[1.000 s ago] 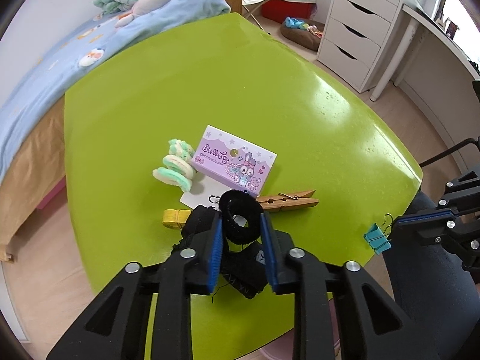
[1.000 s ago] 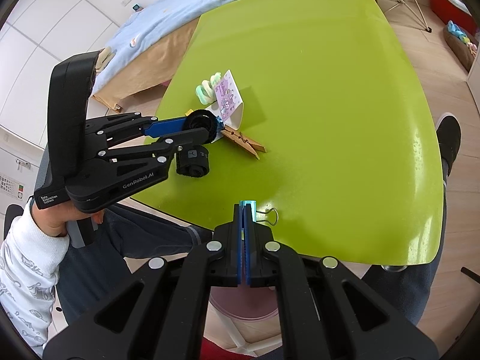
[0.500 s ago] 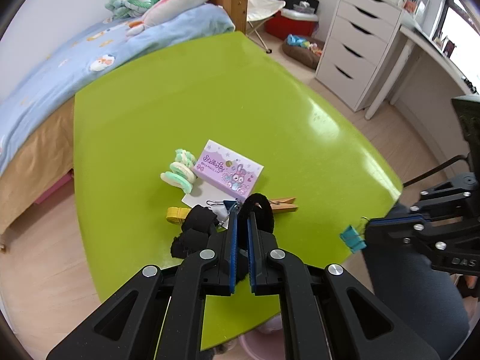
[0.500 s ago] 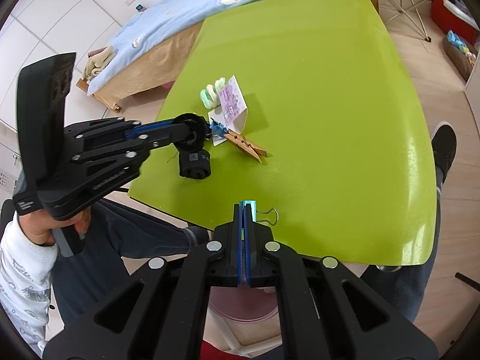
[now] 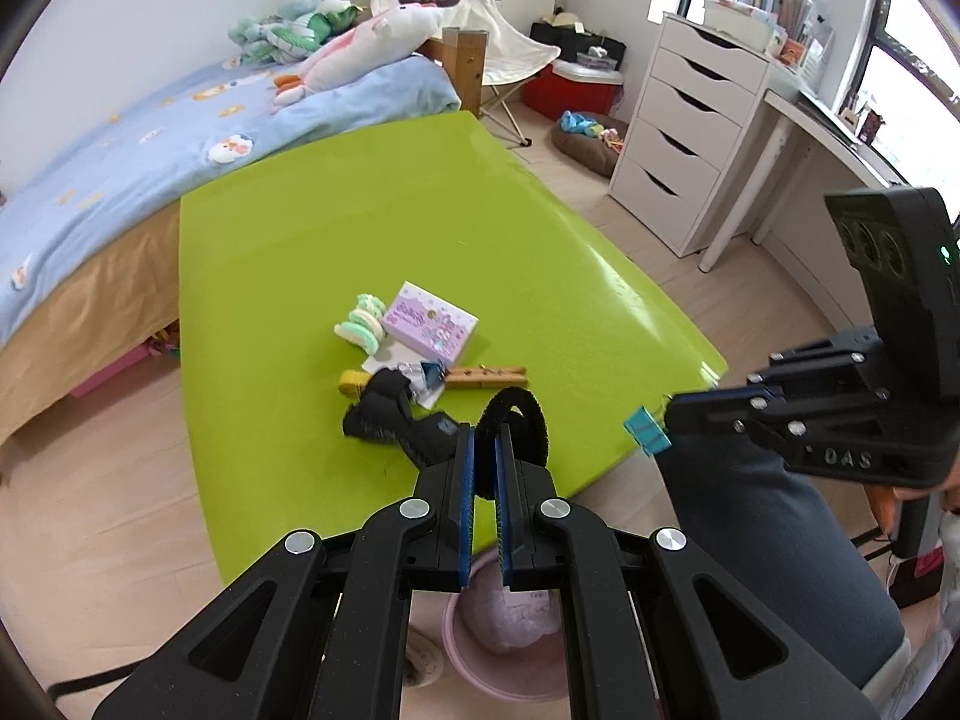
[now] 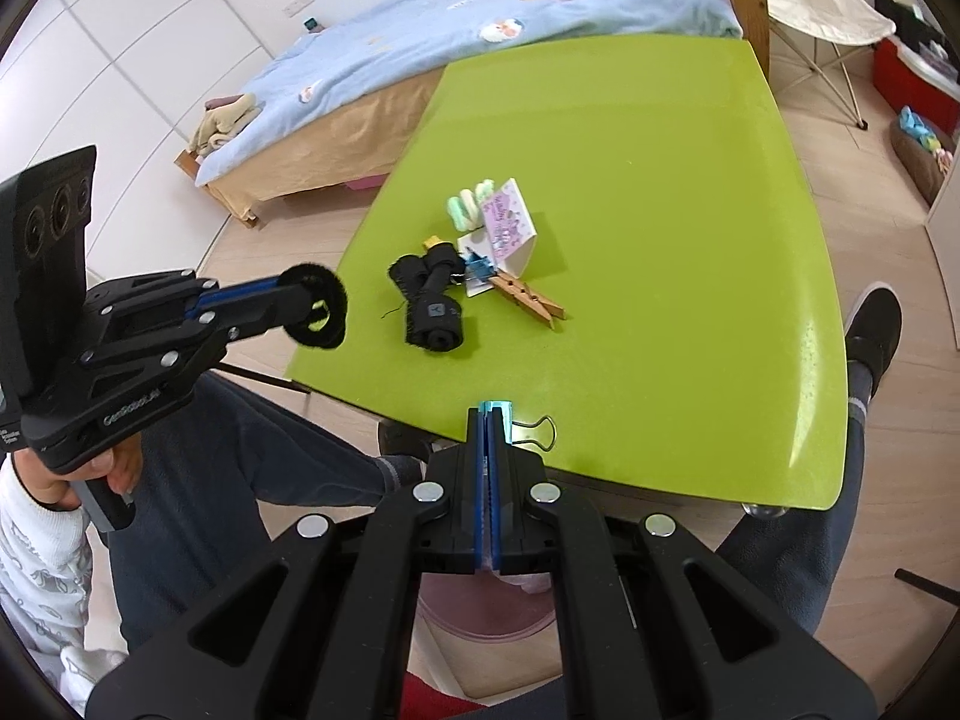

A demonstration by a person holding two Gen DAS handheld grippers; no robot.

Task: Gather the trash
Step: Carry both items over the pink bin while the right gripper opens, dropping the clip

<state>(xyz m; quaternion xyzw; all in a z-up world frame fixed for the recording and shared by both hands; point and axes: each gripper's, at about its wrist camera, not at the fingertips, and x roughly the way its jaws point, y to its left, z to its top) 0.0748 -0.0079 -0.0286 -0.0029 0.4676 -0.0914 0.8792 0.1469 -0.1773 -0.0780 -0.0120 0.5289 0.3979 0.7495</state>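
Bed (image 5: pixel 180 138), white drawers (image 5: pixel 690 120), folding chair (image 5: pixel 510 54) behind table.

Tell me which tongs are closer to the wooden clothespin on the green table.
Left. The left tongs, holding a black ring, hover just off the table's near-left edge; the right tongs sit farther from the wooden clothespin.

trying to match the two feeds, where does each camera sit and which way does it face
Left wrist: on the left gripper, looking down over the green table; its jaws pinch a black ring; right gripper at right.
Right wrist: on the right gripper, jaws on a teal binder clip; left hand, legs visible.
Shared: table, purple box, clothespin.
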